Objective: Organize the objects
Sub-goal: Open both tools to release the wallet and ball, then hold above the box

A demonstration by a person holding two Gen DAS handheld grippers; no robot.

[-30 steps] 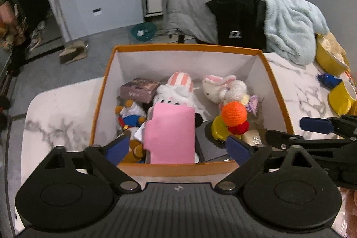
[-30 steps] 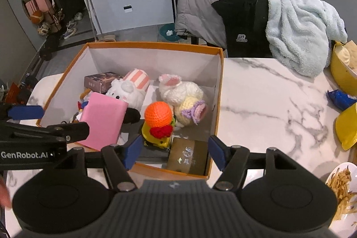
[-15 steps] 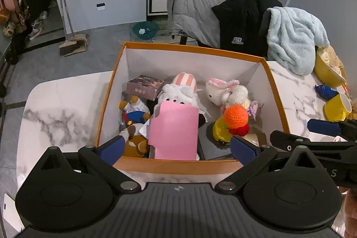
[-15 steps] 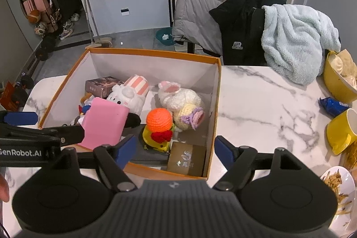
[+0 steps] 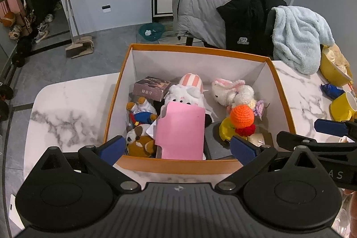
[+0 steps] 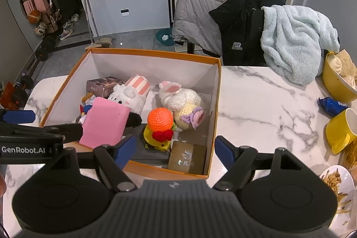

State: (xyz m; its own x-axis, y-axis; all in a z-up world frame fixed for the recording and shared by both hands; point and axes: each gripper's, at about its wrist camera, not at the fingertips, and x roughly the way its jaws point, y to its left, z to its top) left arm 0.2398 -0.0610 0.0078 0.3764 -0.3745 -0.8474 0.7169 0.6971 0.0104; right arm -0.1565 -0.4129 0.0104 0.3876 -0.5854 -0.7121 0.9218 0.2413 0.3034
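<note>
An orange-rimmed box (image 5: 196, 50) (image 6: 154, 52) stands on the marble table and holds toys. Inside are a pink card (image 5: 180, 131) (image 6: 103, 124), an orange crochet ball toy (image 5: 242, 116) (image 6: 160, 118), a white plush with a striped hat (image 5: 189, 88), a knitted bunny (image 6: 178, 95), a brown carton (image 5: 151, 87) and a dark packet (image 6: 187, 160). My left gripper (image 5: 178, 147) hovers open over the box's near wall. My right gripper (image 6: 175, 148) hovers open over the near right corner, holding nothing.
Bare marble table (image 6: 256, 104) lies right of the box. At the far right are a yellow mug (image 6: 341, 128), a yellow bowl (image 6: 337, 79), a blue snack packet (image 6: 330, 104) and a plate of food (image 6: 337, 184). A chair draped with jackets and a blue blanket (image 6: 296, 41) stands behind.
The right gripper's jaws have spread wider. Both views have drawn back slightly from the box. The toys have not moved.
</note>
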